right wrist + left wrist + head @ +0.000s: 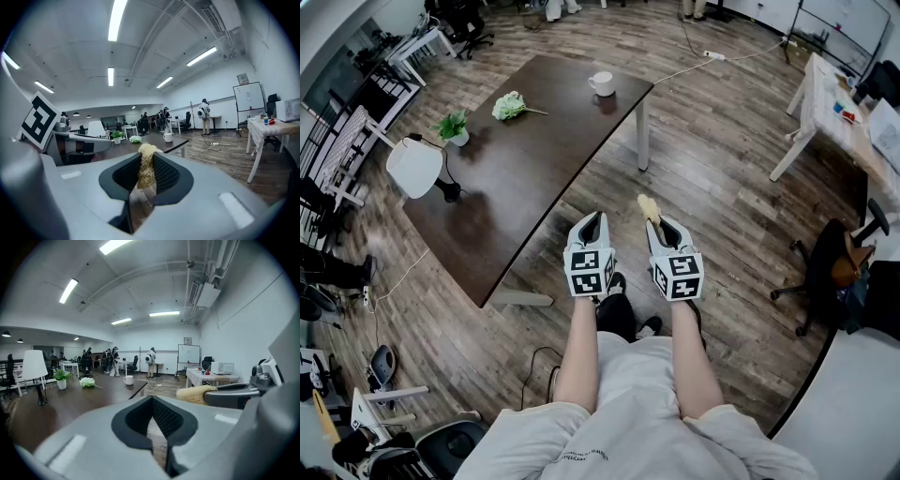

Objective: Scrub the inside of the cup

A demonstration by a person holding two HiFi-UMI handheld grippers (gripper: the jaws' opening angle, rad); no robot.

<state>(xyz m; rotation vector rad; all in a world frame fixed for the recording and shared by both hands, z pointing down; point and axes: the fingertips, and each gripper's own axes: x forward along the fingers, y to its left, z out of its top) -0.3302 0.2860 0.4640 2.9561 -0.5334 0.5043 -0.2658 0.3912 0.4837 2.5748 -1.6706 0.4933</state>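
The white cup [602, 83] stands near the far end of the dark table [525, 178], well away from both grippers; it also shows small as the cup [128, 379] and the cup [168, 137]. My right gripper [659, 223] is shut on a straw-coloured fibrous scrubber [649, 206], whose tuft sticks out past the jaws. That scrubber [146, 164] fills the gap of the right gripper [146, 176]. My left gripper [593, 217] hangs beside it over the wood floor. The left gripper [157, 420] is shut to a thin slit and holds nothing.
On the table stand a white lamp [416, 167], a small potted plant [452, 127] and a bunch of pale flowers [510, 106]. A white table [834, 103] and an office chair [834, 267] are to the right. People stand far off across the room.
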